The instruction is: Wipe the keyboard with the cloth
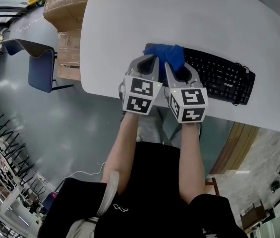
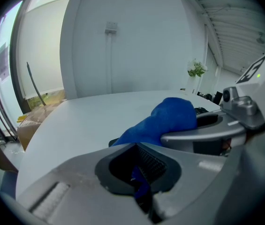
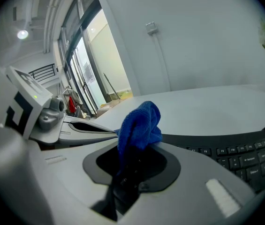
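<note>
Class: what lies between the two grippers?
The blue cloth, at the left end of the black keyboard, in the head view; the left gripper and right gripper are both shut on it.

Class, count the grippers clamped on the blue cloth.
2. The left gripper pinches the cloth on its left side, the right gripper on its right, both over the keyboard.

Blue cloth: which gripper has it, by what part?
Both: the left gripper is shut on one end of the blue cloth, the right gripper on the other; its middle bunches over the keyboard.
</note>
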### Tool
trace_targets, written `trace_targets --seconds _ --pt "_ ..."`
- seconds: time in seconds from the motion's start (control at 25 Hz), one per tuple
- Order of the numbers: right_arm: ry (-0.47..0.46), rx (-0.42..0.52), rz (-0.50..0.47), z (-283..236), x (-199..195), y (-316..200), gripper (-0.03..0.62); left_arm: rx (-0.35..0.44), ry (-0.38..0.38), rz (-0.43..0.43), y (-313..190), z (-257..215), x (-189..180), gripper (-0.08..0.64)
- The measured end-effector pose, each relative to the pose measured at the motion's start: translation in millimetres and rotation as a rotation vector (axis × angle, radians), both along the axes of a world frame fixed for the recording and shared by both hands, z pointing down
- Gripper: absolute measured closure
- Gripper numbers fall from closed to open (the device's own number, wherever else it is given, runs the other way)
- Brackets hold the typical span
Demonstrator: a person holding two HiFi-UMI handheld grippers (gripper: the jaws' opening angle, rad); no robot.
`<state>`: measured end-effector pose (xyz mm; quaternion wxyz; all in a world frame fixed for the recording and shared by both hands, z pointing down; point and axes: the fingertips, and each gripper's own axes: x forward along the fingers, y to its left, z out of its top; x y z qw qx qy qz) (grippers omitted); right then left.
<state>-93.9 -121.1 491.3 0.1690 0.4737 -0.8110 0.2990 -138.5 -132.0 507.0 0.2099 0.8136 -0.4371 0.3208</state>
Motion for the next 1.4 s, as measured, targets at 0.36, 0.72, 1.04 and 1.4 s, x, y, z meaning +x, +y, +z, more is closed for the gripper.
trace_targets --seconds 0.36,0.72,1.04,1.4 --pt "0.005 -0.005 -0.001 -1 16 2 0.503 -0.012 0.003 0.004 3 0 16 0.563" --pt "0.015 -0.011 0.017 -1 38 5 0.503 -0.033 0.030 -0.002 5 1 38 0.563" --pt "0.020 -0.017 0.040 -1 60 8 0.503 -0.043 0.038 0.023 6 1 60 0.563" --pt "0.019 -0.019 0.076 -1 84 11 0.503 -0.046 0.044 0.056 7 2 84 0.563"
